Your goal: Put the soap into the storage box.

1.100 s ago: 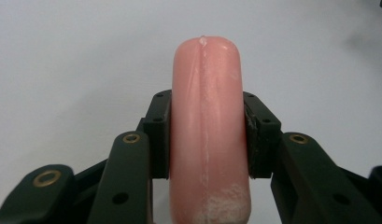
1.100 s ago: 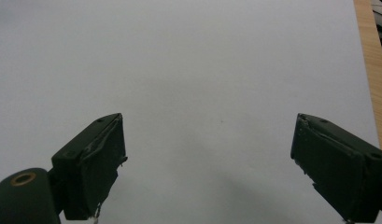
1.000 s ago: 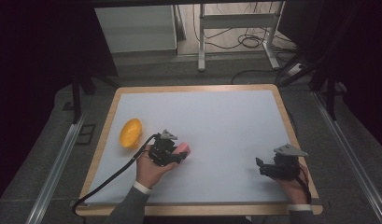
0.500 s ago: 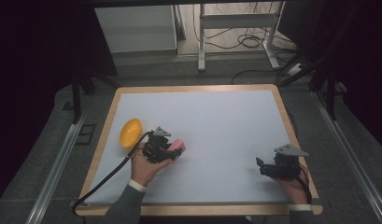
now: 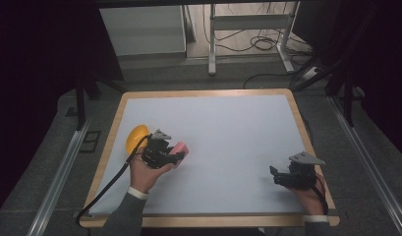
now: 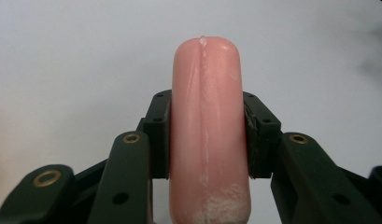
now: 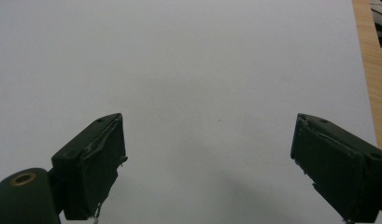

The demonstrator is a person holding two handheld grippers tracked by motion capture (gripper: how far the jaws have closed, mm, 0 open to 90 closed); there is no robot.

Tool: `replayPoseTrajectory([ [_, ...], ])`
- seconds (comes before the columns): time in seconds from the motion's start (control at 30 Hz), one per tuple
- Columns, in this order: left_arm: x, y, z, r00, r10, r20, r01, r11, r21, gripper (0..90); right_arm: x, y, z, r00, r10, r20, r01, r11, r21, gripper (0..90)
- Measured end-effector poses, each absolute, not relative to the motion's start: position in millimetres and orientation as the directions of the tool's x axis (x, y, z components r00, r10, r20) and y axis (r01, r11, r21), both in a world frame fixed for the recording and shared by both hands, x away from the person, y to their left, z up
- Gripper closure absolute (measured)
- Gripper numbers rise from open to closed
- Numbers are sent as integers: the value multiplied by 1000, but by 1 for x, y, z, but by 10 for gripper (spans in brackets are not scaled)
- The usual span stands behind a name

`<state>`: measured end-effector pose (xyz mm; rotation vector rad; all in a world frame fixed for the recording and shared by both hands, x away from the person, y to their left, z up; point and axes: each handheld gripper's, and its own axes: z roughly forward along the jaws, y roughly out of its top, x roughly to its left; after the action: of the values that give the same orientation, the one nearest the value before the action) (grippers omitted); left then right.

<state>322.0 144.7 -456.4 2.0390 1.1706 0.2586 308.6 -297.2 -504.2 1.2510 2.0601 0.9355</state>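
Left tool (image 5: 175,156) clamps a pink sausage (image 6: 208,130) beside the yellow object (image 5: 136,137) near the counter's (image 5: 228,118) left edge; right tool (image 7: 207,163) gapes wide, white surface bare ahead.

The sausage (image 6: 208,135) was clamped between the jaws of the left gripper (image 5: 161,151) at the table's (image 5: 228,137) left side, a rounded object (image 5: 136,137) just behind-left; the right gripper (image 5: 293,174) was held well apart, near the right edge

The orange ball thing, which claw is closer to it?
Left. The left claw is right beside the orange ball, gripping a pink sausage. The right claw sits open, far across the table.
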Motion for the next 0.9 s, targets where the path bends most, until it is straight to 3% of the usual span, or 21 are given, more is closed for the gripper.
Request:
replayPoseTrajectory([
  [0.9, 327, 170, -442, 515, 840, -171, 647, -250, 720, 601, 309, -297, -505, -416, 904, -99, 523, 327, 787, 97],
])
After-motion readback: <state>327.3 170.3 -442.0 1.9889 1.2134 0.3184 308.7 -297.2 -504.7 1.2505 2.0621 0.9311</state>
